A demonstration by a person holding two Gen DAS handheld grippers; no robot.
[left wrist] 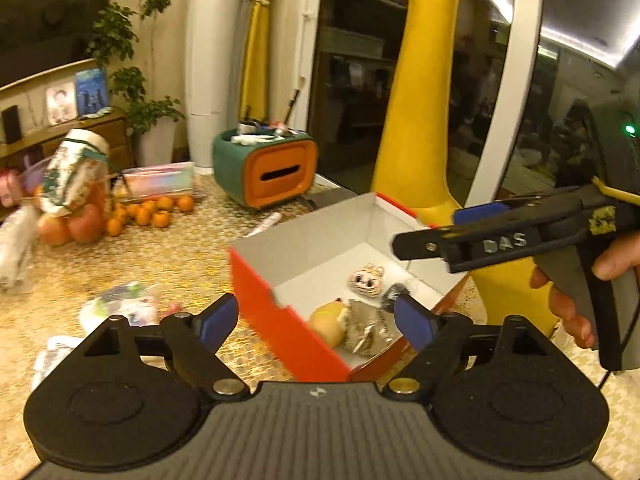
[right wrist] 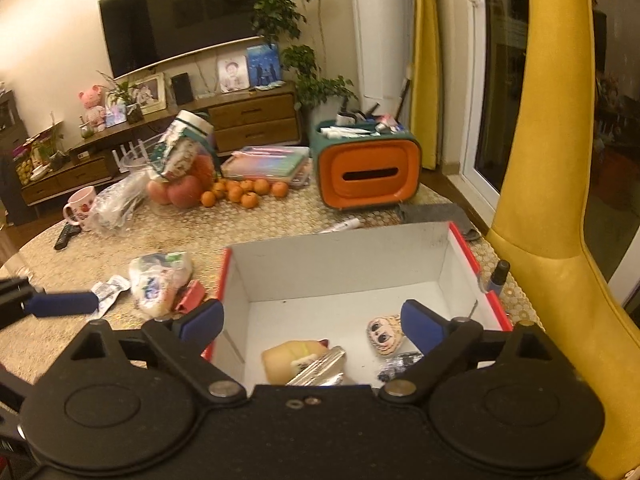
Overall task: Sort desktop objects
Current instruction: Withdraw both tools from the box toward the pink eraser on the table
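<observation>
Above box (right wrist: 344,264), empty fingers (right wrist: 204,320) spread wide

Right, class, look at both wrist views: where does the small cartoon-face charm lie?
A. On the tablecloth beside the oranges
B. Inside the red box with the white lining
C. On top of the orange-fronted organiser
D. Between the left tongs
B: the cartoon-face charm lies on the white floor of the red box, apart from both open tongs.

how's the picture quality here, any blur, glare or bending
Left wrist view: motion blur smears the red box edge and the snack packets; the window glass mirrors the room. Right wrist view: sharper; warm yellowish light, the TV looks curved by the fisheye, and the yellow chair bows.
</observation>
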